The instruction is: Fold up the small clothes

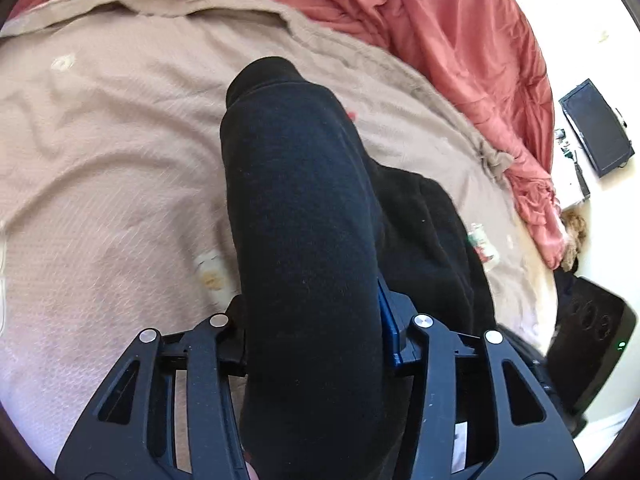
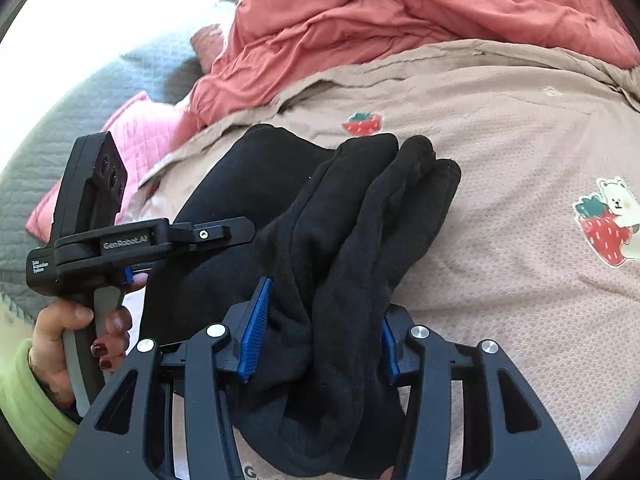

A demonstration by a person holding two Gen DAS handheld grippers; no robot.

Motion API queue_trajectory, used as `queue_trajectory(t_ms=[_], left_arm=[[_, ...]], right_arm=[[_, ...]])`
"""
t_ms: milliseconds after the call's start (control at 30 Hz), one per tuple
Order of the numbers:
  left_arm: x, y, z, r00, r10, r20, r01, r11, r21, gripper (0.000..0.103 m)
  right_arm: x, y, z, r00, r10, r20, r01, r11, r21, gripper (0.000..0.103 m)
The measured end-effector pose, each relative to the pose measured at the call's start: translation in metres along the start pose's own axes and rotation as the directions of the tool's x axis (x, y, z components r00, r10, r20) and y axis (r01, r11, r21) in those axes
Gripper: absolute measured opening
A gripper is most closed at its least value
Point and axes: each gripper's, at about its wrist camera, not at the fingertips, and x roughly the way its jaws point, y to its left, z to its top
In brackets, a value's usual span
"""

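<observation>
A black garment (image 1: 296, 184) lies on the beige bed sheet (image 1: 100, 140), with one thick fold rising up between the fingers of my left gripper (image 1: 316, 320). The cloth fills the gap, and only the right blue pad (image 1: 387, 320) shows. In the right wrist view the same black garment (image 2: 360, 208) is bunched into several folds between the blue pads (image 2: 256, 328) of my right gripper (image 2: 322, 340), which press on it from both sides. To the left, a hand (image 2: 56, 332) in a green sleeve holds my left gripper (image 2: 216, 236), with its fingers on the cloth.
A red duvet (image 2: 400, 8) is heaped along the far side of the bed. The sheet (image 2: 520, 320) carries strawberry and bear prints (image 2: 608, 224). A pink pillow (image 2: 132, 128) and a grey quilt (image 2: 60, 120) lie at the left. A black flat device (image 1: 596, 128) sits on the floor beyond the bed.
</observation>
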Motion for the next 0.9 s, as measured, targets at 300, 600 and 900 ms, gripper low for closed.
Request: queue_trajectory(t_ms=[300,600,900], left_arm=[[0.010,0.014,-0.009,0.999,0.049,-0.010,-0.049,0.999,0.021,0.062],[0.006,0.006,-0.007,0.996,0.093,-0.007,-0.092,0.994,0.064,0.064],[-0.020,-0.003,-0.011,0.992,0.117,0.045,-0.120,0.990,0.072,0.075]], right_arm=[[0.020,-0.001,-0.008,0.984,-0.161,-0.076,0.155,0.985,-0.074,0.067],[0.012,0.004,-0.008,0.976,-0.214,-0.052,0.209,0.974,-0.091,0.077],[-0.023,0.009,-0.005,0.969,-0.237,0.068,0.242,0.968,-0.071,0.094]])
